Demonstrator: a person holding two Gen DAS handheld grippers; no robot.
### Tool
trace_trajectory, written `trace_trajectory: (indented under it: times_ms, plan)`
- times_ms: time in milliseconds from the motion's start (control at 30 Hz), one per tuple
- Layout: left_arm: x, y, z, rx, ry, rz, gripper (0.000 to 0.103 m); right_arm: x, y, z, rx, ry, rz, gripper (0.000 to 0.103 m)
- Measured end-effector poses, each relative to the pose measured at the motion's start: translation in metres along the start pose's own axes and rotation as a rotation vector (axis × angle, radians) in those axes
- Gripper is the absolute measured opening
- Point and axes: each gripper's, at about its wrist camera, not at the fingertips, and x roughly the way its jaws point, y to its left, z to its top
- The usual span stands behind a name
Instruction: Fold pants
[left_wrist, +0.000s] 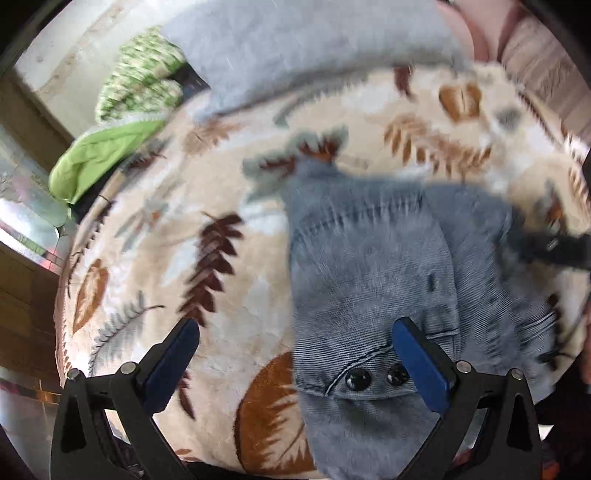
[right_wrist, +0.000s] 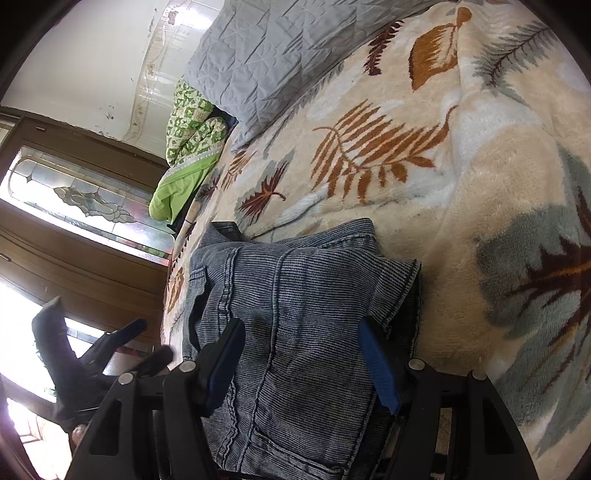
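Grey-blue denim pants lie folded in a stack on a cream leaf-print blanket. In the left wrist view the waistband with two dark buttons sits between my fingers. My left gripper is open, above the left edge of the pants. In the right wrist view the folded pants lie right under my right gripper, which is open, jaws straddling the stack. The other gripper shows at the lower left there.
A grey quilted pillow and a green patterned quilt lie at the far end of the bed. A wooden door with patterned glass stands beyond the bed's edge. The blanket stretches to the right.
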Motion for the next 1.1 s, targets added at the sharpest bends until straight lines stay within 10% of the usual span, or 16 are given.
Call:
trace_trajectory:
  times_ms: [633,1100]
  plan:
    - [-0.023,0.004,-0.008,-0.03,-0.03,-0.144,0.103,0.0,-0.004,0.0,0.013,-0.005,0.018,0.067]
    - [0.017,-0.011,-0.023,0.06,0.088,-0.075,0.103,0.001,-0.01,0.002,0.046,-0.006,0.051,0.067]
